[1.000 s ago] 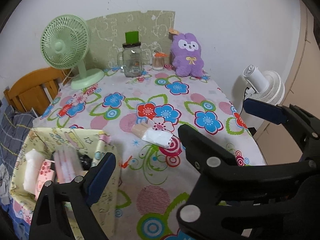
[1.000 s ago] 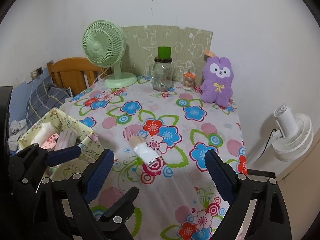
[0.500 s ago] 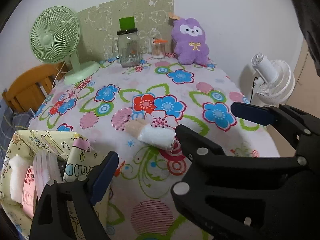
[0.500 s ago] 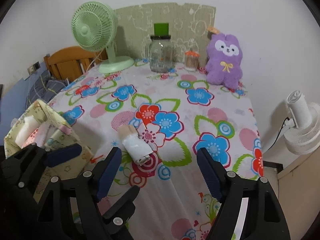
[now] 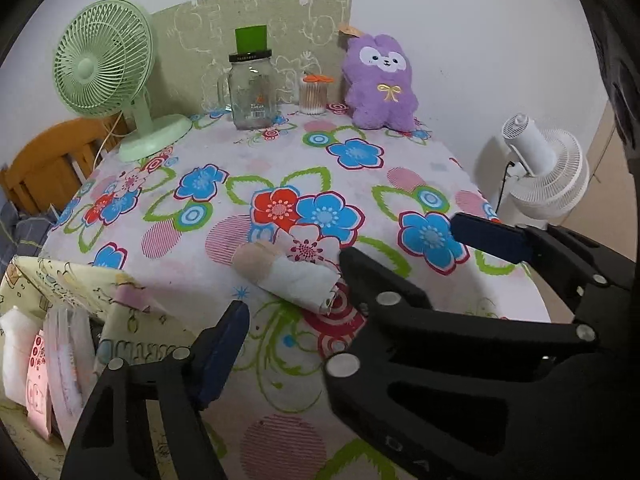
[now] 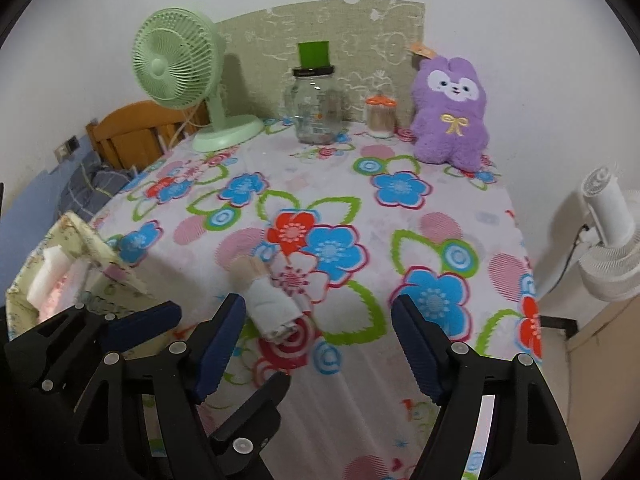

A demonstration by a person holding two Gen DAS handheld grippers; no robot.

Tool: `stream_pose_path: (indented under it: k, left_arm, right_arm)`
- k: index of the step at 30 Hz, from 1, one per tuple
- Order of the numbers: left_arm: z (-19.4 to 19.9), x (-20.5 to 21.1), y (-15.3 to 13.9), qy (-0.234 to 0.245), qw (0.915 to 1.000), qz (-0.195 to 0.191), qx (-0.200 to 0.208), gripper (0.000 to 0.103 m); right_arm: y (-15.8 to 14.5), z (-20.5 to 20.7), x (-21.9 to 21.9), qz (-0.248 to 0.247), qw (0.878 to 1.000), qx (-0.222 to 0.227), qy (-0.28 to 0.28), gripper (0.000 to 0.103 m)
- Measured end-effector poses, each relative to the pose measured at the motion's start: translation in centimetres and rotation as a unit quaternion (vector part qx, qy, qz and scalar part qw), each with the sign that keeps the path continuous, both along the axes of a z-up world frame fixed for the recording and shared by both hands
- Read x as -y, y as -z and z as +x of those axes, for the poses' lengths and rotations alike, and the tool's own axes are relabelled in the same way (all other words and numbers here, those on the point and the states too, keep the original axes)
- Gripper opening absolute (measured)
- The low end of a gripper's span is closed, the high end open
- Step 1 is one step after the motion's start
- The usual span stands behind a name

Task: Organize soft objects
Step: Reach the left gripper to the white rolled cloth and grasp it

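A rolled white and beige cloth bundle (image 5: pixel 286 276) lies on the flowered tablecloth (image 5: pixel 248 160) near the front; it also shows in the right wrist view (image 6: pixel 268 300). A yellow patterned fabric box (image 5: pixel 72 304) holding several soft packets sits at the table's left front edge, also in the right wrist view (image 6: pixel 52 272). A purple plush rabbit (image 5: pixel 380 84) sits at the back right. My left gripper (image 5: pixel 360 280) is open and empty, just short of the bundle. My right gripper (image 6: pixel 320 336) is open and empty, its left finger (image 6: pixel 218 344) beside the bundle.
A green desk fan (image 5: pixel 108 64) stands at the back left. A glass jar with a green lid (image 5: pixel 250 88) and a small swab jar (image 5: pixel 314 94) stand at the back. A white floor fan (image 5: pixel 548 168) stands right of the table. A wooden chair (image 5: pixel 48 164) is left.
Both grippers have moved forward and down toward the rolled bundle, which now looks larger and closer. Both stay open.
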State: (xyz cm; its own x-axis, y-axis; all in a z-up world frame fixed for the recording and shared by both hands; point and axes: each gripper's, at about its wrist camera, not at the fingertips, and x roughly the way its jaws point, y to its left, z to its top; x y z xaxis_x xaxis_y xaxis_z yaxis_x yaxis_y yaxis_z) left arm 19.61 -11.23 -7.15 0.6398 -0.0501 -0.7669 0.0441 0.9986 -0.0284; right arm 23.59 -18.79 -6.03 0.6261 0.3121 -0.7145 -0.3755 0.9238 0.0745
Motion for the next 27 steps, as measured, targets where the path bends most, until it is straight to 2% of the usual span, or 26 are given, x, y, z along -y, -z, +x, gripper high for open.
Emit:
stream_pose_path:
  k: [5,15,23,27]
  left_arm:
    - [0.9,0.7,0.7,-0.018,0.9998,0.003,-0.003,0.080]
    - [3.7,-0.3,2.5,-0.086,0.9960,0.012,-0.022,0.080]
    - [5.7,-0.4,3.2,-0.106,0.9939,0.013,-0.025,0.080]
    - [6.5,-0.3,3.9,-0.105,0.9937,0.008,-0.038,0.080]
  right_arm:
    - [0.8,0.9,1.2,0.000,1.000,-0.011,0.015,0.078]
    - [2.4,3.4,1.8,0.009,0.999,-0.027,0.031,0.078]
    - [3.1,5.2,2.4,0.030,0.997,-0.037,0.052,0.078]
    - [3.5,5.8,2.7,0.023,0.997,-0.037,0.065,0.078]
